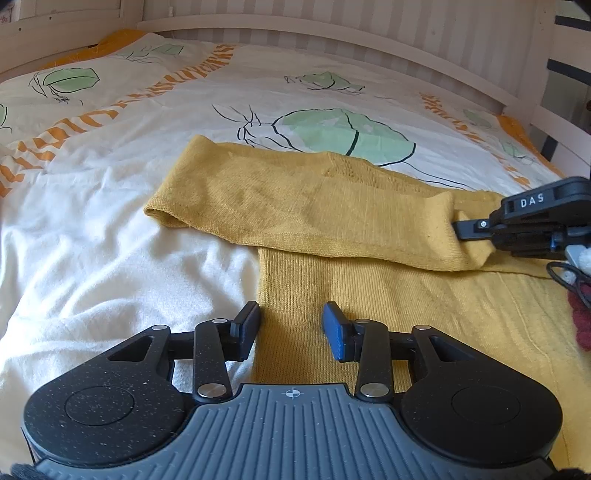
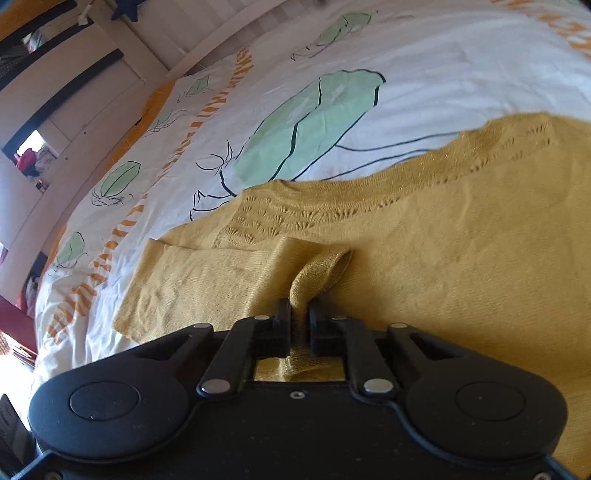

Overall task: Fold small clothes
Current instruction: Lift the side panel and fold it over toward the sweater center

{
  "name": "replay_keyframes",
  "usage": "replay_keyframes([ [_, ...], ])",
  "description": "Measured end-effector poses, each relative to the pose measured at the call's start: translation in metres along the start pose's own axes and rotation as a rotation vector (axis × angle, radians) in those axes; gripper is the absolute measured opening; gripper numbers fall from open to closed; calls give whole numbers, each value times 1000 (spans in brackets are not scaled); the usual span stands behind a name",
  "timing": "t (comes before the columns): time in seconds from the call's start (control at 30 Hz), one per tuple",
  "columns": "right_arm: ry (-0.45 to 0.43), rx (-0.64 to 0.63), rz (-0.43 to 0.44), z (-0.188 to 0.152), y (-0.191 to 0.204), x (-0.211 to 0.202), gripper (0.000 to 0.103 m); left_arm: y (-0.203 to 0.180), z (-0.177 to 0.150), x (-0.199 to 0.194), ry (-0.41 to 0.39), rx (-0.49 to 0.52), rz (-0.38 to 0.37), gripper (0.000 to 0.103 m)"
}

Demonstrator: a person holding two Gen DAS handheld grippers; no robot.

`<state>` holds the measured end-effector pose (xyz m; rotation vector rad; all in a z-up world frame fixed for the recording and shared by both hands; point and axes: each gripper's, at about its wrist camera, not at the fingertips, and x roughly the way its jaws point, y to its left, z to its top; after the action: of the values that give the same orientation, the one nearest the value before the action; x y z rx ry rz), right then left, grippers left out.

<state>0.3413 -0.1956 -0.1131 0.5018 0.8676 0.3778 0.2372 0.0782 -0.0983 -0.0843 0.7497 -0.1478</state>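
A mustard-yellow knit sweater (image 1: 295,206) lies flat on the bed, one sleeve folded across its body. My left gripper (image 1: 291,325) is open and empty, hovering low over the sweater's left edge, jaws astride that edge. My right gripper (image 2: 300,314) is shut on a fold of the sweater's sleeve cuff (image 2: 317,273); it also shows at the right edge of the left wrist view (image 1: 469,227), pinching the sleeve end. The sweater fills the right half of the right wrist view (image 2: 461,229), its openwork yoke toward the far side.
The sweater rests on a white duvet (image 1: 110,240) printed with green leaves and orange bands. A white slatted bed rail (image 1: 332,33) runs along the far side. A dark red item (image 1: 581,325) lies at the right edge.
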Motion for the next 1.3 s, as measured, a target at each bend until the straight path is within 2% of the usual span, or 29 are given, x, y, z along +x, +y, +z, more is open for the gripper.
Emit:
replay_keyframes([
  [0.1, -15, 23, 54, 14, 14, -14, 13, 2, 1, -2, -1, -4, -10, 37],
  [0.17, -47, 28, 114, 32, 28, -28, 13, 1, 2, -4, 1, 1, -7, 37],
  [0.23, -75, 0, 139, 54, 49, -40, 13, -4, 5, -6, 2, 16, -1, 38],
  [0.3, -98, -28, 164, 74, 69, -49, 13, -13, 7, -9, -12, 68, 1, 38],
  [0.43, -130, -47, 214, 103, 97, -61, 13, -39, 11, -15, -67, 234, -11, 38],
  [0.57, -135, -86, 214, 113, 115, -61, 13, -54, 27, -14, -95, 285, -49, 40],
  [0.77, -111, -81, 199, 109, 109, -52, 13, -50, 52, 22, -53, 219, -43, 43],
  [0.9, -102, -56, 185, 109, 101, -52, 13, -39, 43, 46, 30, 192, -6, 43],
  [0.93, -107, -46, 185, 111, 99, -54, 13, -37, 40, 48, 27, 191, -10, 43],
  [1.07, -158, -30, 185, 120, 88, -74, 13, -33, 32, 41, 1, 200, -12, 45],
  [1.13, -191, -23, 180, 123, 80, -89, 13, -29, 34, 42, 9, 175, -9, 50],
  [1.3, -254, 9, 101, 120, 39, -127, 13, -18, 35, 44, 20, 121, -34, 50],
])
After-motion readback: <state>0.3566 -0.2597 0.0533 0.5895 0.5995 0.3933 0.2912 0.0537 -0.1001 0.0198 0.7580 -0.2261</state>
